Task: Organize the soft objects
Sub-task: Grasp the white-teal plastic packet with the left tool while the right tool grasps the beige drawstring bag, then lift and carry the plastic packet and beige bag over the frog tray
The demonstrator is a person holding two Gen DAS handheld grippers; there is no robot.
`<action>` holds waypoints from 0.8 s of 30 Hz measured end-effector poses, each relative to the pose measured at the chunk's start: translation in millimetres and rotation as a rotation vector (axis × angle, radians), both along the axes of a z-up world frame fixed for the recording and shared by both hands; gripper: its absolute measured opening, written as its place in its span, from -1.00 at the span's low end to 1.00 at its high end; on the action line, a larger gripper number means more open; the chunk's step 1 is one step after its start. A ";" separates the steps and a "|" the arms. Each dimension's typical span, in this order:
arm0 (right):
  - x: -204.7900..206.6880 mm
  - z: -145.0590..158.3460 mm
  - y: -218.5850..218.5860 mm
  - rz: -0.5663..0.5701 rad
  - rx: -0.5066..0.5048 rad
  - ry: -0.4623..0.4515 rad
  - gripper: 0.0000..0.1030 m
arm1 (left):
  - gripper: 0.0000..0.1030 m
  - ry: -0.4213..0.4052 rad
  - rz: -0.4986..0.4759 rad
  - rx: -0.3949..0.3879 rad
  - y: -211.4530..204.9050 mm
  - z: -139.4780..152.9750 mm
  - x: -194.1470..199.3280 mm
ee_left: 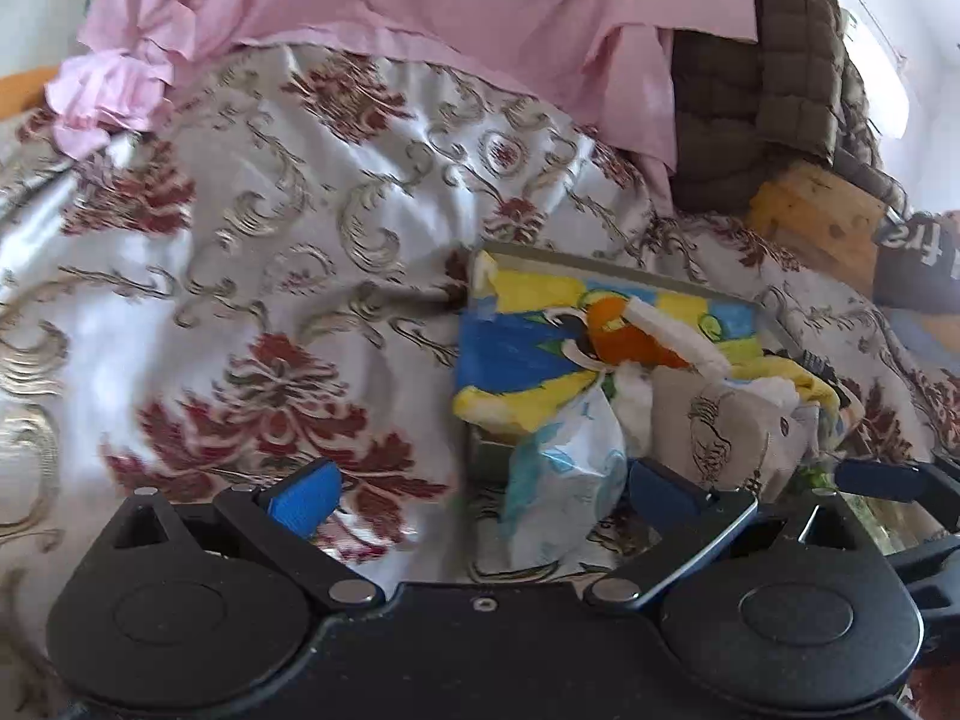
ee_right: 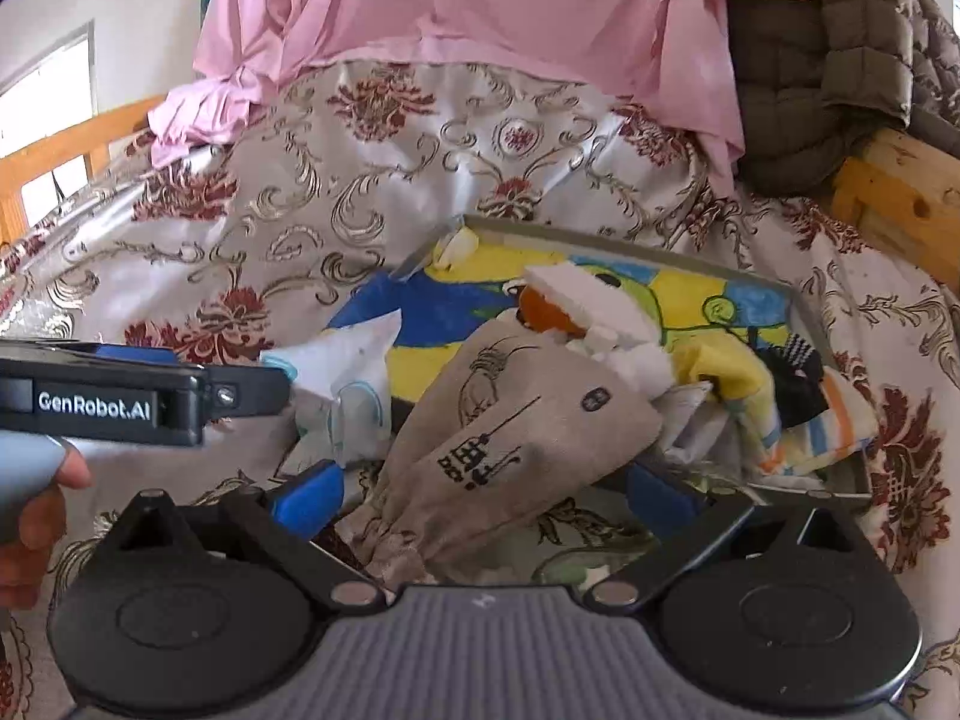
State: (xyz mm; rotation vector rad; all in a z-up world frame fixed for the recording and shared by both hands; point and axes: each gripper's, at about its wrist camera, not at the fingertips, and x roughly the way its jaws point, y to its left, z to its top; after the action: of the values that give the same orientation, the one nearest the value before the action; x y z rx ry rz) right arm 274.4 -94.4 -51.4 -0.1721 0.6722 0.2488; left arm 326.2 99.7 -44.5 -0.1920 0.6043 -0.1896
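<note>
A grey box lies on the bed, holding a yellow and blue towel, an orange and white plush toy and a black sock. A beige printed drawstring pouch leans over the box's near rim and lies between the wide-apart fingers of my right gripper, which is open. My left gripper is also open. A white and light-blue plastic packet hangs over the box's near corner, close to its right finger. The pouch sits just right of it.
A floral satin bedspread covers the bed. A pink cloth and an olive quilted jacket hang behind. The wooden bed frame runs at the right. A hand holds the left gripper.
</note>
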 end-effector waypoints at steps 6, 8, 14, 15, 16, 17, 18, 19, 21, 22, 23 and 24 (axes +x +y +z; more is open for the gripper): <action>9.5 -8.0 20.0 0.013 -0.067 0.032 0.99 | 0.98 0.027 -0.079 -0.082 -1.4 -11.6 13.9; 12.5 -10.4 25.3 0.009 -0.087 0.042 0.99 | 0.98 0.035 -0.082 -0.117 0.9 -15.7 20.5; 19.8 -22.0 33.6 -0.011 -0.154 0.073 0.98 | 0.98 0.105 -0.135 -0.188 0.2 -36.5 45.3; 21.5 -23.4 33.0 -0.018 -0.146 0.078 0.96 | 0.98 0.112 -0.150 -0.191 -0.5 -39.3 48.2; 24.1 -24.4 32.0 -0.023 -0.136 0.085 0.93 | 0.96 0.117 -0.161 -0.193 -1.0 -41.7 50.8; 26.5 -25.5 31.3 -0.032 -0.124 0.092 0.91 | 0.95 0.119 -0.164 -0.199 -1.2 -43.5 52.7; 28.1 -26.1 30.3 -0.040 -0.117 0.092 0.87 | 0.91 0.123 -0.165 -0.210 -1.2 -45.4 55.3; 29.3 -26.7 29.5 -0.050 -0.111 0.089 0.85 | 0.88 0.123 -0.162 -0.216 -1.2 -47.1 57.8; 31.9 -29.0 27.8 -0.064 -0.094 0.098 0.82 | 0.80 0.133 -0.150 -0.204 -3.6 -50.4 62.0; 32.7 -30.5 27.1 -0.066 -0.086 0.107 0.76 | 0.73 0.139 -0.154 -0.199 -5.2 -52.6 64.0; 32.7 -31.6 26.9 -0.066 -0.082 0.106 0.76 | 0.68 0.142 -0.161 -0.195 -6.1 -53.7 65.5; 32.3 -32.0 27.1 -0.066 -0.086 0.100 0.76 | 0.55 0.144 -0.163 -0.191 -6.7 -54.3 66.1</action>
State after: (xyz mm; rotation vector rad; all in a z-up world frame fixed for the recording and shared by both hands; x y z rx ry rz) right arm 306.8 -67.3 -83.3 -0.2202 0.7870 0.1657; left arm 392.4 92.9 -98.9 -0.3435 0.7459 -0.3938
